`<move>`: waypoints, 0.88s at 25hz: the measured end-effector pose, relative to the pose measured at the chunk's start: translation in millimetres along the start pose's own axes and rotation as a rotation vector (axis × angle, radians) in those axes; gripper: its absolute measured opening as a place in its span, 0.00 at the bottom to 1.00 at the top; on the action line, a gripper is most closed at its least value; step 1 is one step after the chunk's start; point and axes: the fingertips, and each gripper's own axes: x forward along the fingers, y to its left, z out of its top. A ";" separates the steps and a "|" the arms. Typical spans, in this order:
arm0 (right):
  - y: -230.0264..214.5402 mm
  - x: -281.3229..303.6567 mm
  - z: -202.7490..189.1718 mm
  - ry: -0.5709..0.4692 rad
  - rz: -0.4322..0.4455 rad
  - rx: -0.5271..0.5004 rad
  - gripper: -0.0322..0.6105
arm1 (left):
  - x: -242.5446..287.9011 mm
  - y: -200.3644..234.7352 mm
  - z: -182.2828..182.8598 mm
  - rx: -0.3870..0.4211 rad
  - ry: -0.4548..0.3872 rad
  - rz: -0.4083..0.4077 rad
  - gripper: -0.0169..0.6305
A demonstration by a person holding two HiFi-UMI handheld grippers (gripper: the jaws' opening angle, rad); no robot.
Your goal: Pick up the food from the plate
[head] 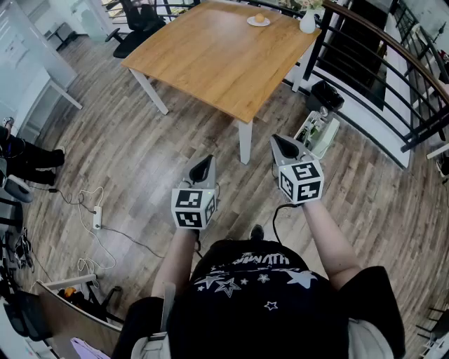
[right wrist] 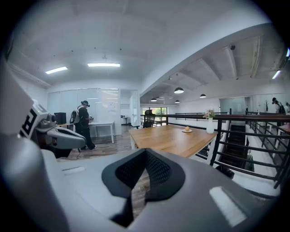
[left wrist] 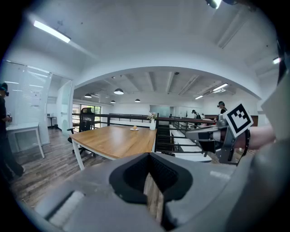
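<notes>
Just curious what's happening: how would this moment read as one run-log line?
stage: nothing picked yet | left gripper: shut, empty | right gripper: shut, empty | orange food: on plate, far corner of wooden table

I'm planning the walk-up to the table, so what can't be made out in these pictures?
- Food on the plate: too small in every view to name; just a small orange lump.
- Vase: its flowers are partly cut by the head view's top edge.
- Floor underfoot: hidden by the person's torso in the head view.
</notes>
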 end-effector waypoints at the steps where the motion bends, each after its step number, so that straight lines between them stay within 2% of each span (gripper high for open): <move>1: 2.1 -0.8 0.3 0.000 -0.003 -0.004 0.05 | -2.3 0.0 0.1 0.001 0.000 -0.005 0.02; 14: 27.6 -6.4 -5.4 0.016 -0.028 -0.012 0.05 | -26.7 4.9 -15.2 -0.023 0.023 -0.055 0.02; 16: 36.0 -7.6 -6.0 0.013 -0.024 -0.064 0.05 | -33.3 7.3 -21.6 -0.045 0.024 -0.059 0.02; 19: 56.6 -5.6 -6.2 0.009 -0.001 -0.205 0.05 | -40.7 15.2 -34.0 -0.078 0.036 -0.058 0.02; 22: 72.8 0.1 -8.5 0.015 0.007 -0.223 0.05 | -49.1 24.4 -40.0 -0.089 0.037 -0.060 0.02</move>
